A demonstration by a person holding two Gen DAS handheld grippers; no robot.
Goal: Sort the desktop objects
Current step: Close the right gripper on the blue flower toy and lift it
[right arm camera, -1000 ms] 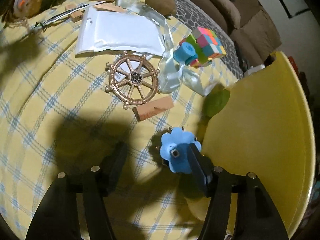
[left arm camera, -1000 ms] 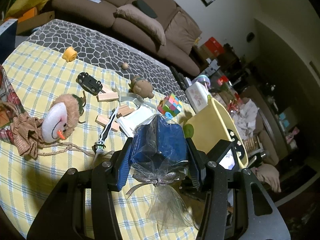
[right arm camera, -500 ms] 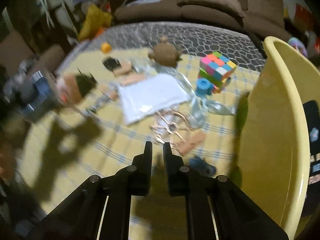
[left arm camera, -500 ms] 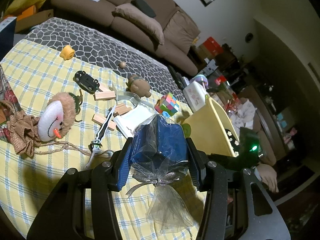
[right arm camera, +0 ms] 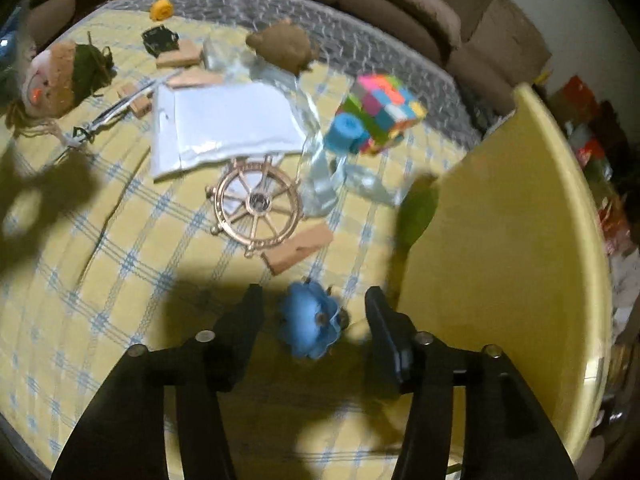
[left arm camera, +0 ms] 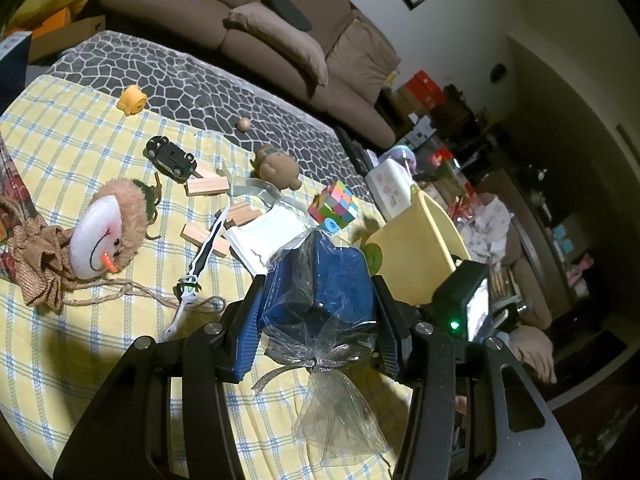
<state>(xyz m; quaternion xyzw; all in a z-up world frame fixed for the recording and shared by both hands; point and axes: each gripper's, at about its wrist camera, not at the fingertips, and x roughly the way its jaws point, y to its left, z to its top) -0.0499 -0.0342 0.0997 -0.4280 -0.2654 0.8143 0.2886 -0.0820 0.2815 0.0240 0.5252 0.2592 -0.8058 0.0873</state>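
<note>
My left gripper (left arm camera: 318, 300) is shut on a dark blue box wrapped in clear cellophane (left arm camera: 320, 280) with a silver bow, held above the yellow checked tablecloth. A yellow bin (left arm camera: 420, 248) stands just to its right. My right gripper (right arm camera: 312, 308) is open, its fingers on either side of a blue flower-shaped toy (right arm camera: 310, 326) that lies on the cloth beside the yellow bin (right arm camera: 520, 248). I cannot tell if the fingers touch the toy.
On the cloth lie a brass ship's wheel (right arm camera: 256, 208), wooden blocks (right arm camera: 298, 250), a white packet (right arm camera: 224, 124), a colour cube (right arm camera: 380, 106), a brown plush (right arm camera: 284, 46), a snowman doll (left arm camera: 106, 236), a black toy car (left arm camera: 170, 158) and a toy sword (left arm camera: 200, 260). A sofa stands behind.
My right gripper was shut and raised half a second ago; now it is open and low around the blue flower toy. My left gripper still holds the wrapped box, nearly unmoved.
</note>
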